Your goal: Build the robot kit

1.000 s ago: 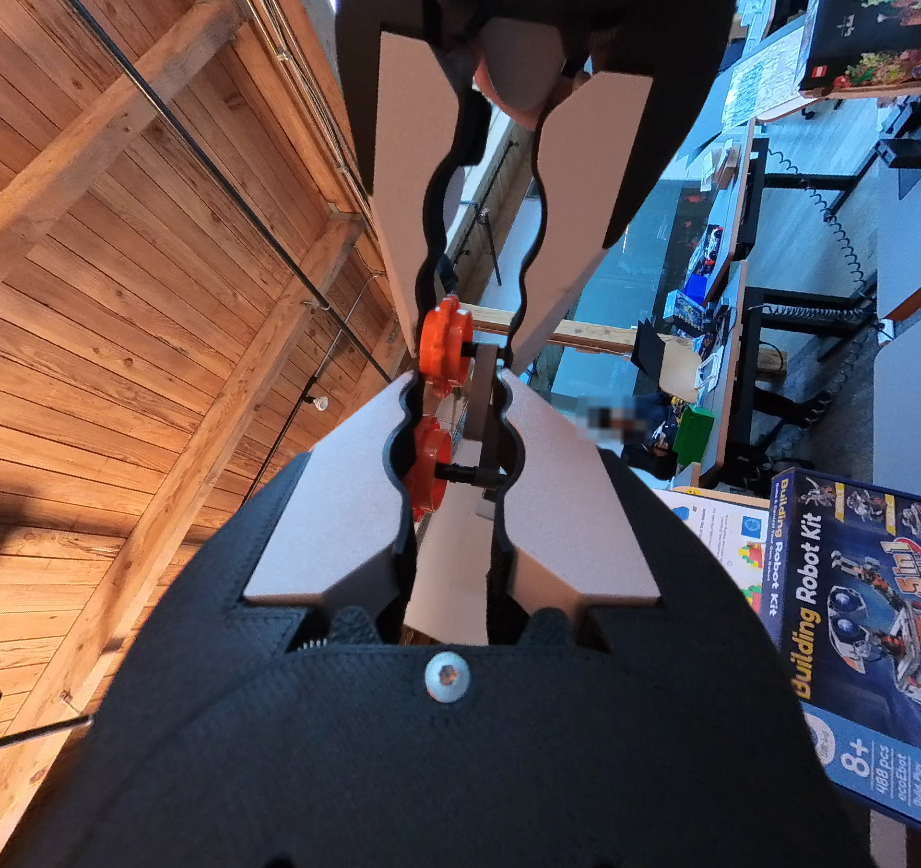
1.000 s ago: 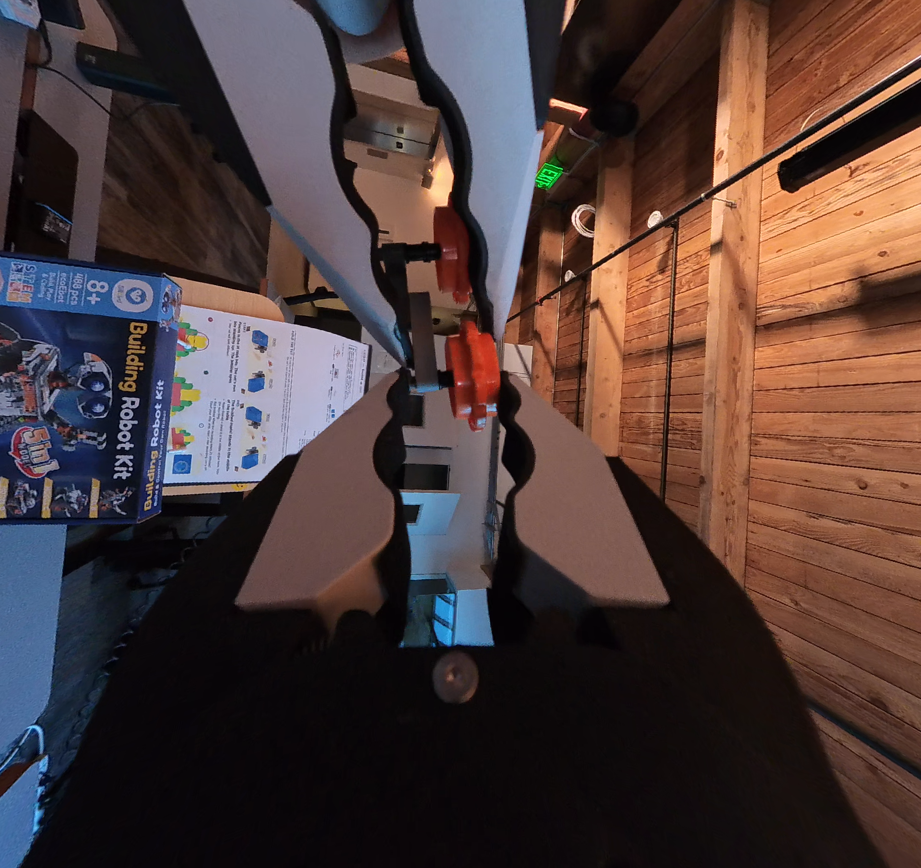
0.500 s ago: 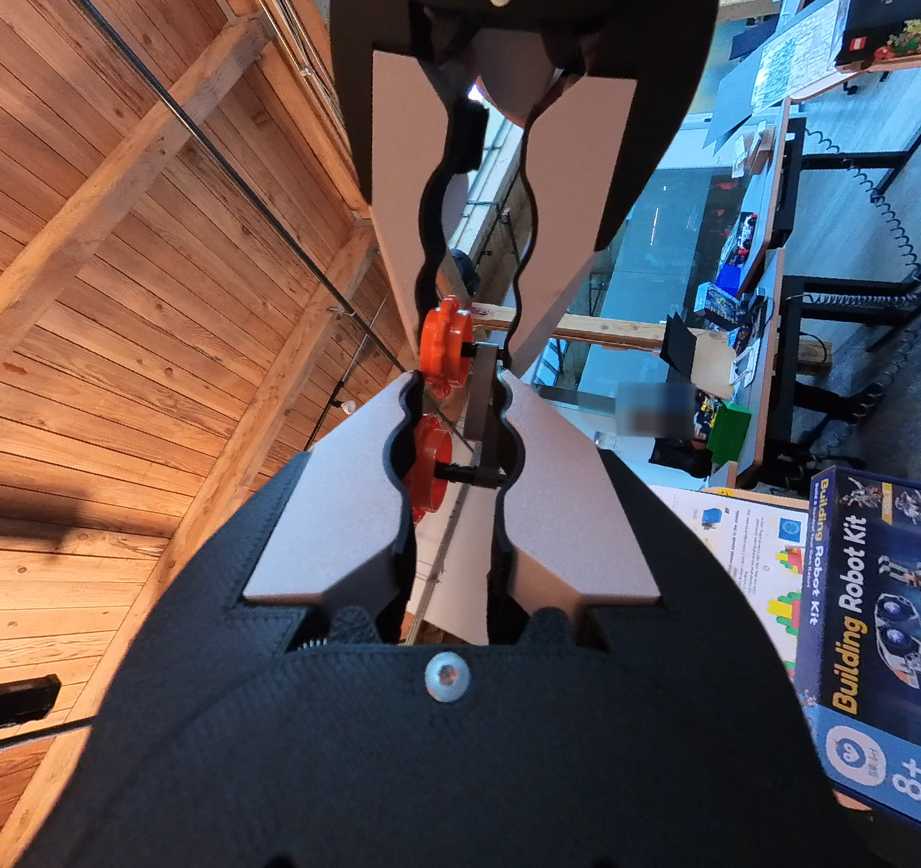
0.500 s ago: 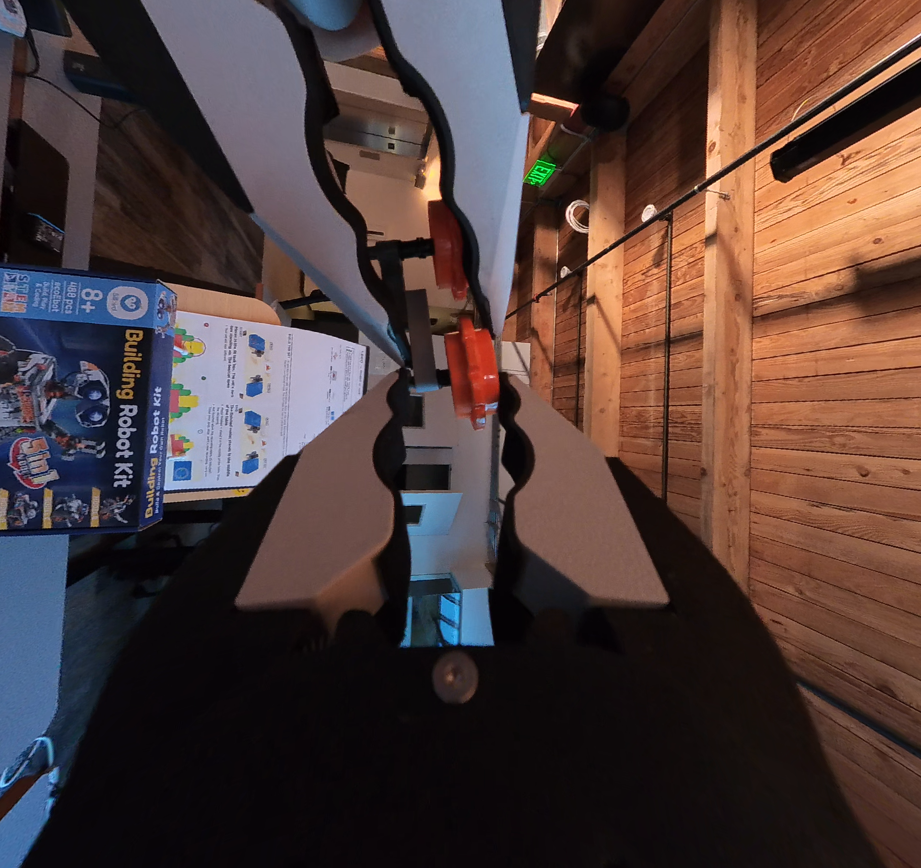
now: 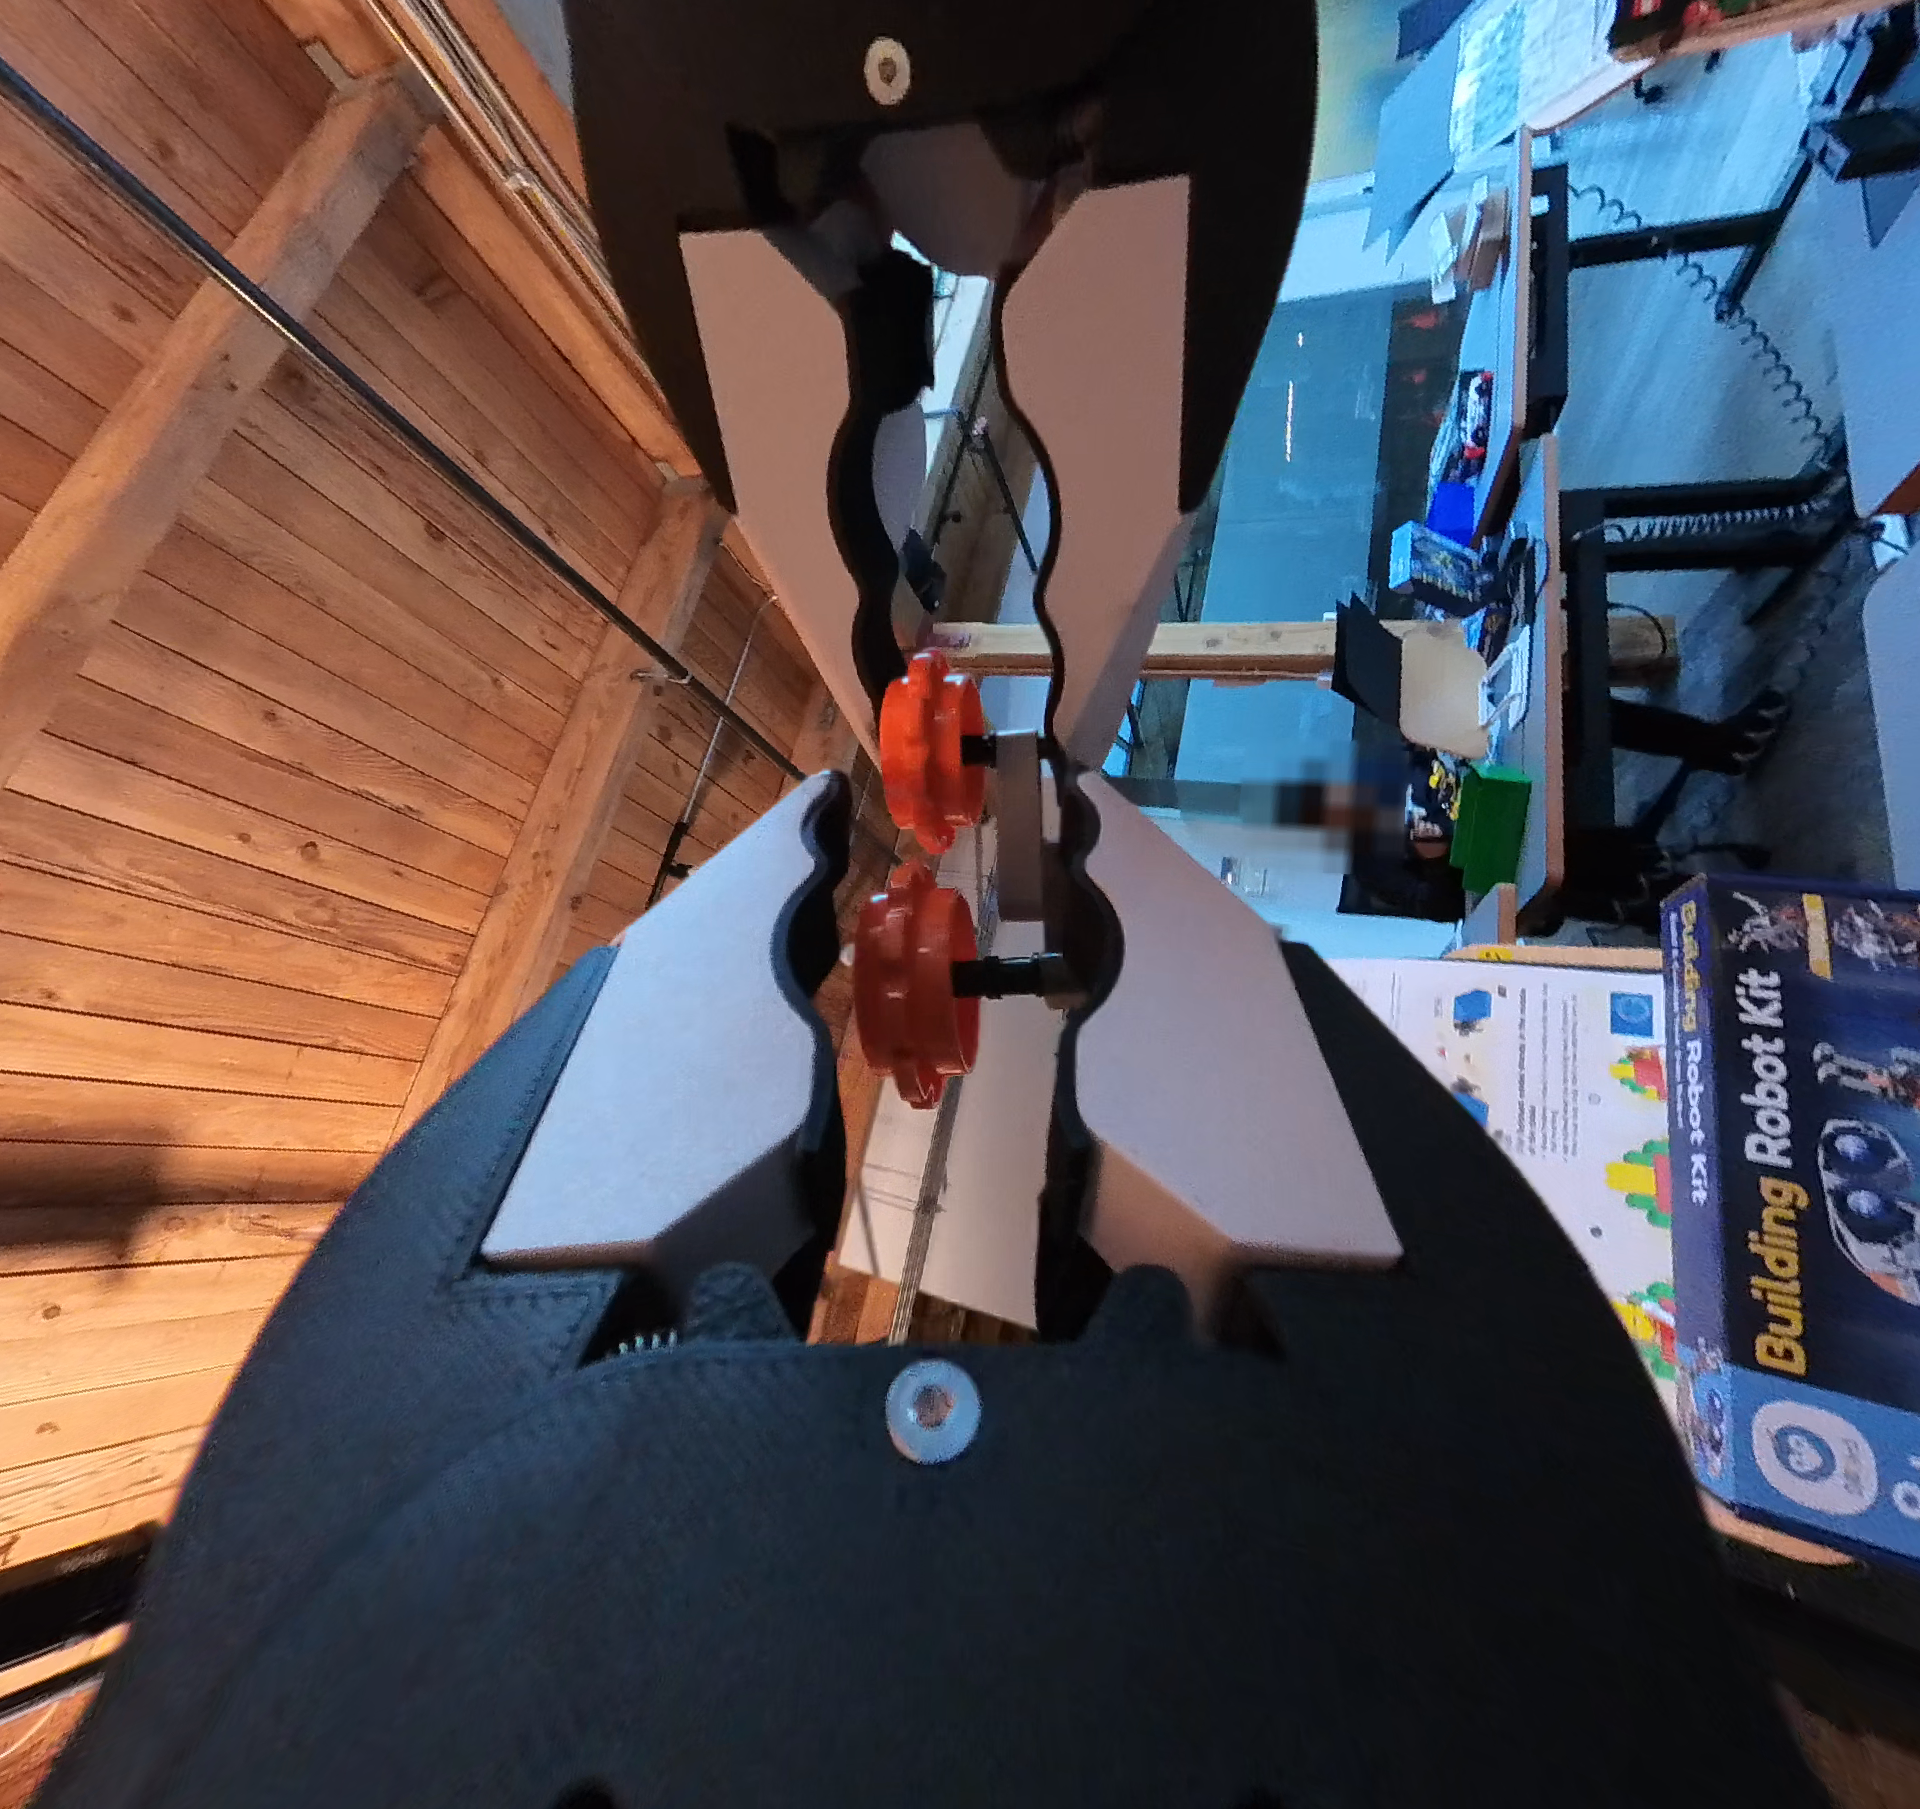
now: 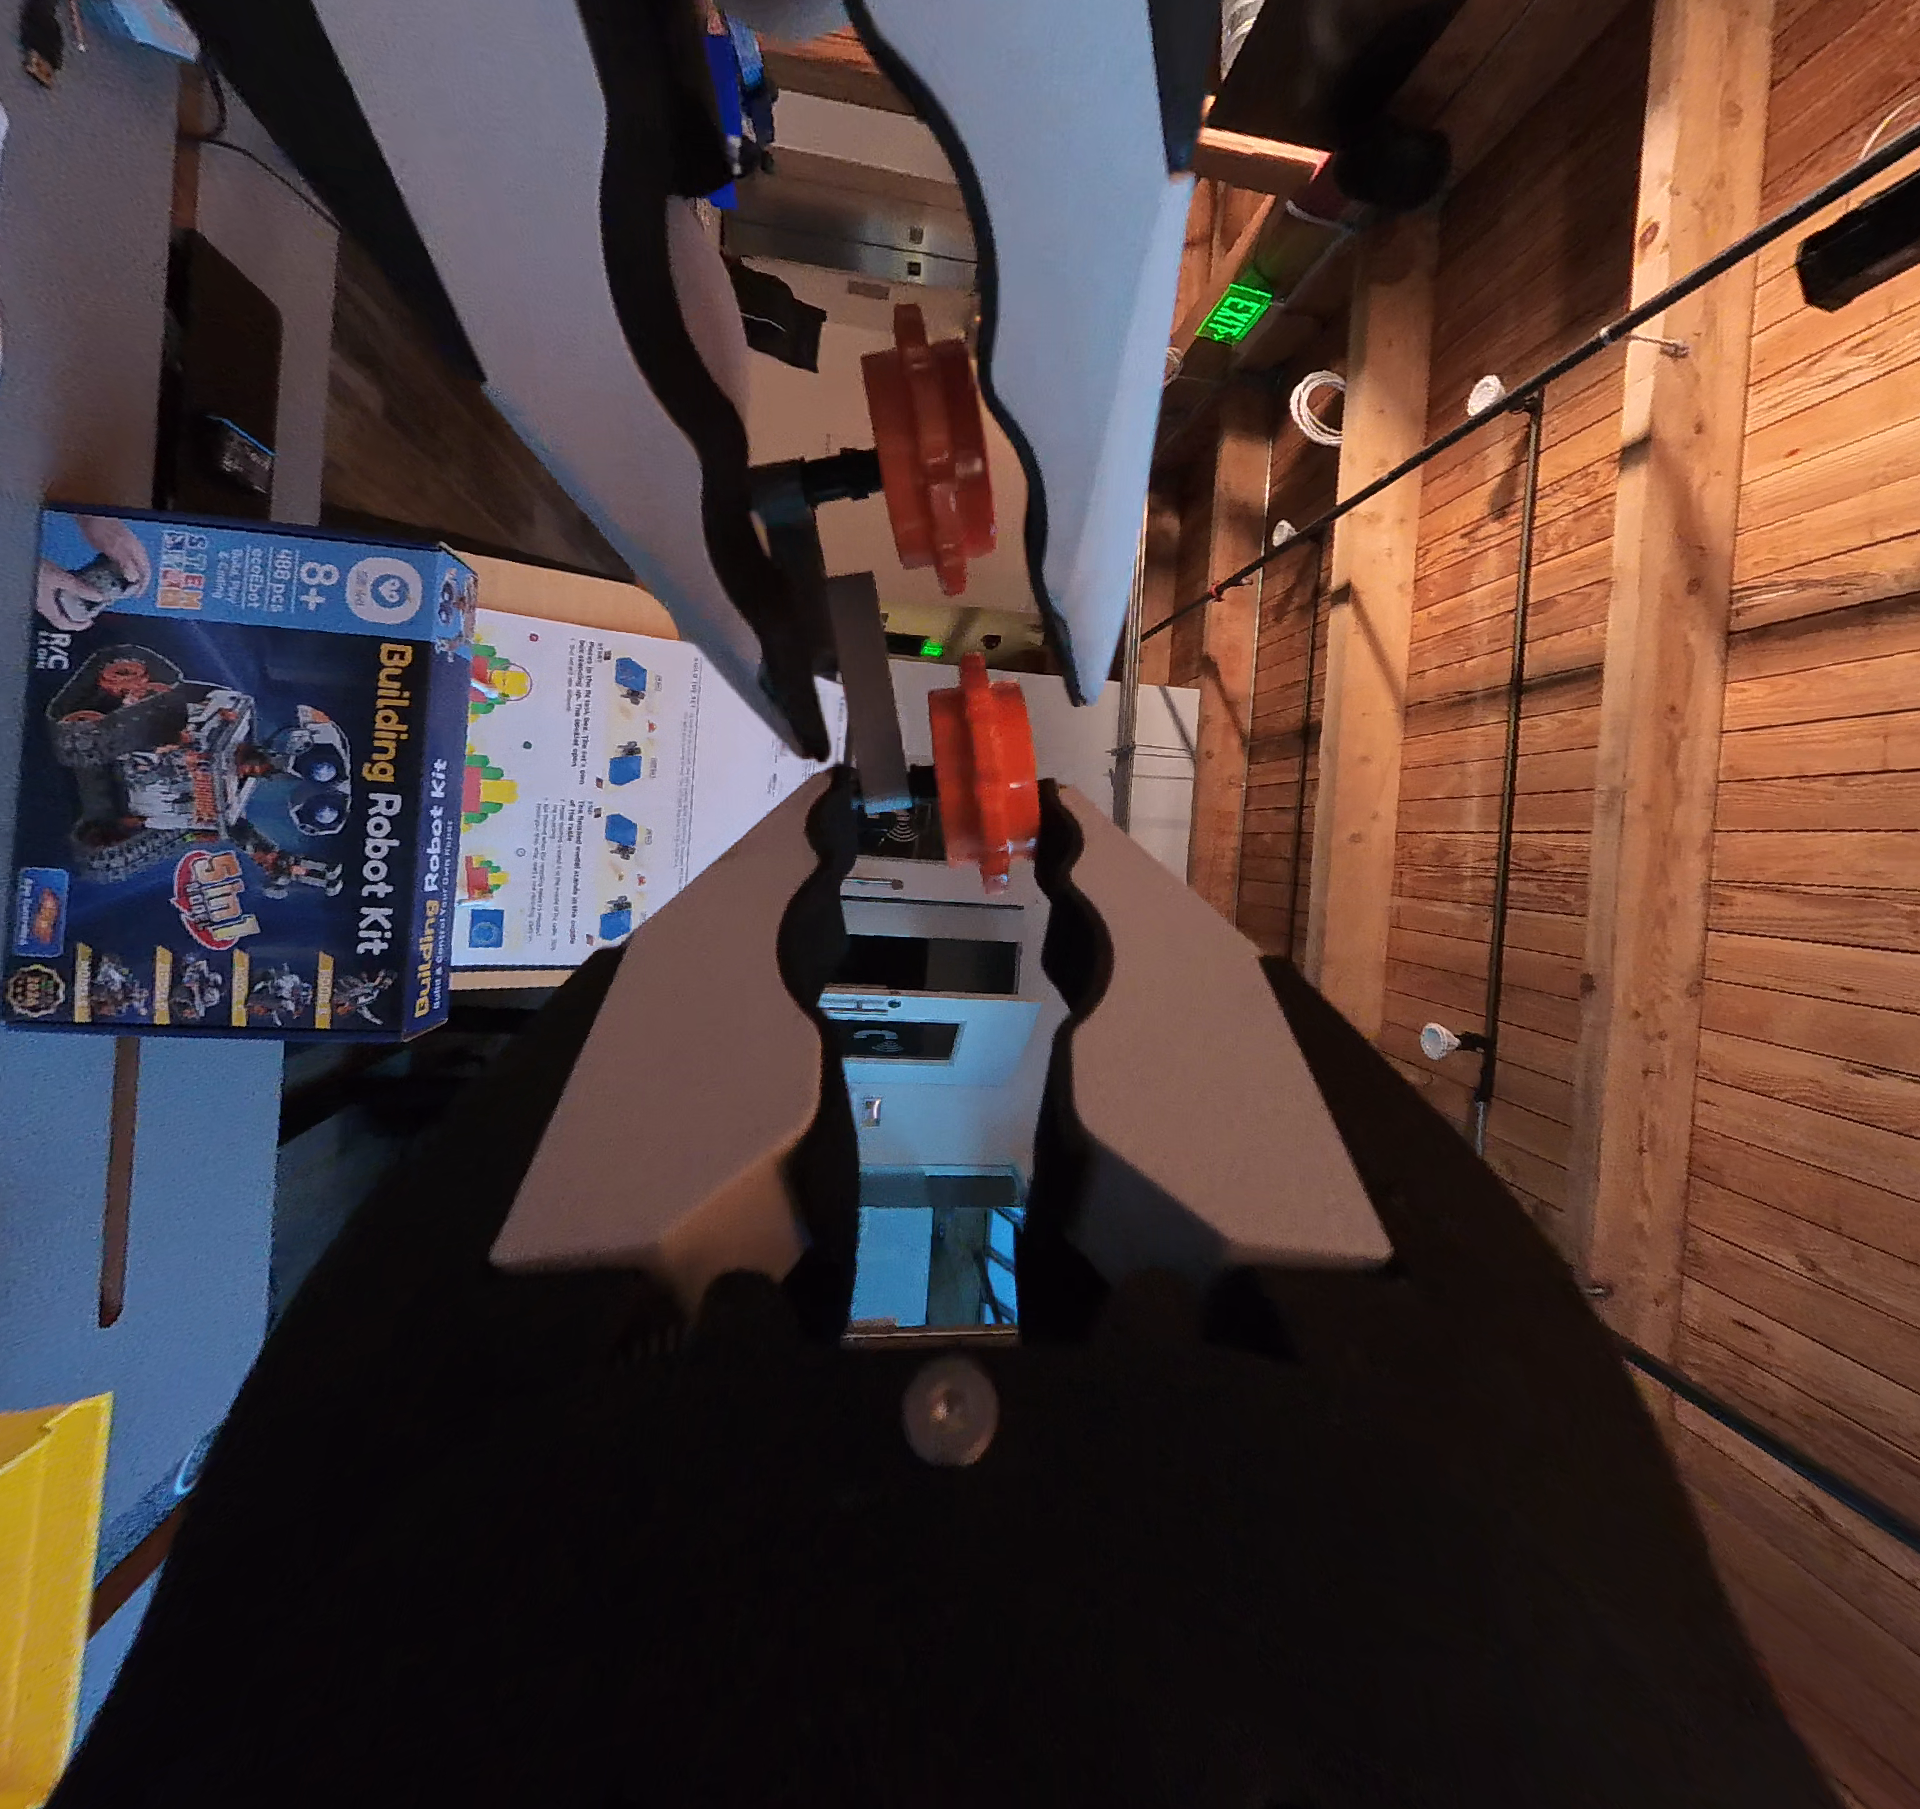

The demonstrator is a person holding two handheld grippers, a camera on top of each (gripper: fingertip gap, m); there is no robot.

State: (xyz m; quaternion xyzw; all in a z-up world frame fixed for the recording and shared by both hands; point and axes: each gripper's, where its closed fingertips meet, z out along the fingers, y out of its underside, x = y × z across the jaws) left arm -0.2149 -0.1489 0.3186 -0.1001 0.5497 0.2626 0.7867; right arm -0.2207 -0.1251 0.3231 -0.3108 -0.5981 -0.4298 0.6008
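A small assembly, a grey beam (image 5: 1020, 824) with two orange gears on black axles, is held in mid-air between both grippers, which face each other tip to tip. My left gripper (image 5: 956, 788) is shut on the near orange gear (image 5: 914, 980) and its axle. My right gripper (image 6: 940, 793) is shut at its tips on the other orange gear (image 6: 982, 772) and the beam end (image 6: 868, 689). The right gripper (image 5: 982, 736) comes in from the top of the left wrist view, by the far gear (image 5: 930, 746). The left gripper (image 6: 945, 720) likewise shows in the right wrist view.
Both views are rolled sideways. A blue robot kit box (image 5: 1787, 1188) (image 6: 229, 772) and a printed instruction sheet (image 5: 1538, 1084) (image 6: 582, 783) stand close by. Wooden planks and beams (image 5: 260, 720) fill one side. Desks (image 5: 1538, 305) are farther off. A yellow bin (image 6: 42, 1603) is at the edge. The grippers are tip to tip, or close to it.
My left gripper's jaws stand slightly wider than before. The two grippers have swung together with the assembly, and the box looks larger in the right wrist view.
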